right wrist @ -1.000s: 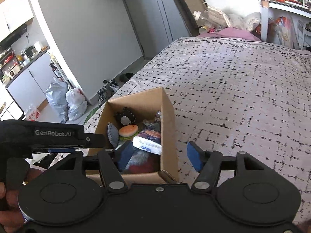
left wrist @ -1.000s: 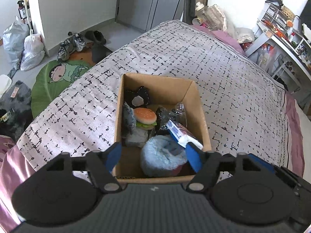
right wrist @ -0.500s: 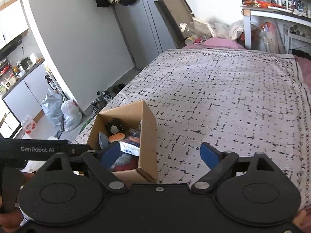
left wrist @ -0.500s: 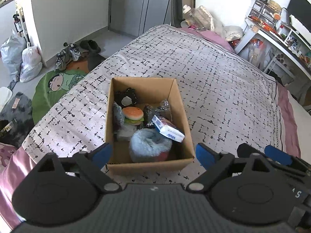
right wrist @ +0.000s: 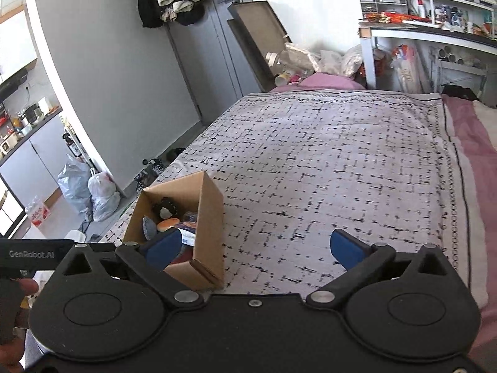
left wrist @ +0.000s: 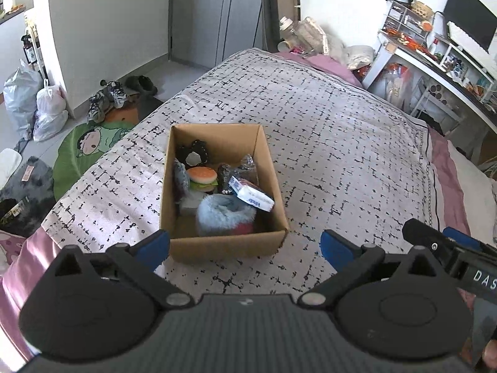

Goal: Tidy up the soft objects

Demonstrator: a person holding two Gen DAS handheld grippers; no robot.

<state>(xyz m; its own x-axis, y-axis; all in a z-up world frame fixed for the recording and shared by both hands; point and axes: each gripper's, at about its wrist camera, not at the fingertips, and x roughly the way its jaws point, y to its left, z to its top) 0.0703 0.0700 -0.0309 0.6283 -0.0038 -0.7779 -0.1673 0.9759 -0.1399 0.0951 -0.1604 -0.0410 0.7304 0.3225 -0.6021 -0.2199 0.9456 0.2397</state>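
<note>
Across the patterned bedspread [left wrist: 341, 143] my left gripper [left wrist: 245, 247] hung spread wide and empty, the cardboard box [left wrist: 226, 250] lying just beyond its fingertips at frame centre. My right gripper [right wrist: 254, 245] gaped wide too, holding nothing, the box at its lower left. Inside sat a fluffy blue toy [left wrist: 225, 214] nearest, a tissue pack [left wrist: 251, 197], a plush burger [left wrist: 202, 177], then a black plush [left wrist: 194, 152] farthest.

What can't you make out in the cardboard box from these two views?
- Left wrist view: the box floor, hidden under the blue fluffy toy and burger toy.
- Left wrist view: the tissue pack print, too small.
- Right wrist view: near contents, hidden behind the right hand-held gripper finger and box wall.
</note>
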